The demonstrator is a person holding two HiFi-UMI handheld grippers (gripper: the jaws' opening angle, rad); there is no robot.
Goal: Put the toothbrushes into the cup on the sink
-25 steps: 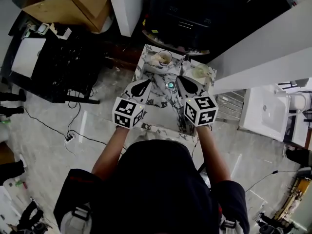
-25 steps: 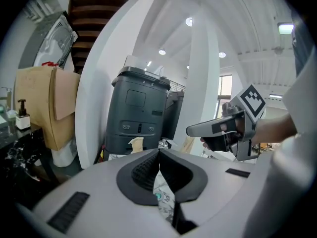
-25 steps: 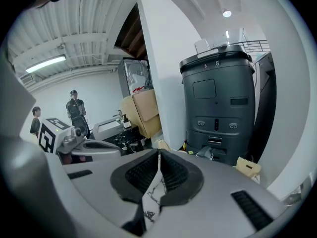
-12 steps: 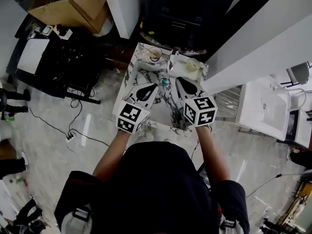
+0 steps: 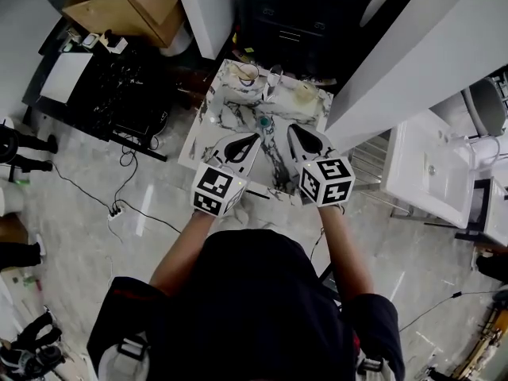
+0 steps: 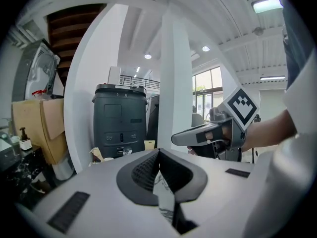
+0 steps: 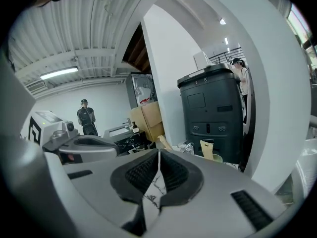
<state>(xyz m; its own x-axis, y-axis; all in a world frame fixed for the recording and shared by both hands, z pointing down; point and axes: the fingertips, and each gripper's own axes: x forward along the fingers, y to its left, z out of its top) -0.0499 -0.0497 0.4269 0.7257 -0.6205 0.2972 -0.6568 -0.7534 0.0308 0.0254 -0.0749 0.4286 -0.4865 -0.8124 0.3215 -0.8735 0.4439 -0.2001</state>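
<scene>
Left gripper (image 5: 254,138) and right gripper (image 5: 293,129) both clamped shut, empty, apart over the marbled sink (image 5: 213,125). Cup (image 5: 241,73) at its far edge; open floor (image 5: 151,193) along its left edge.

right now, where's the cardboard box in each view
Head view: cardboard box at the top left.
Left gripper view: cardboard box at the left edge.
Right gripper view: cardboard box near the centre.
Shared landmark: the dark grey cabinet, with the box to its left in all three views.

Head view steeply downward; gripper views level, sharing dark cabinet (image 6: 118,120).
</scene>
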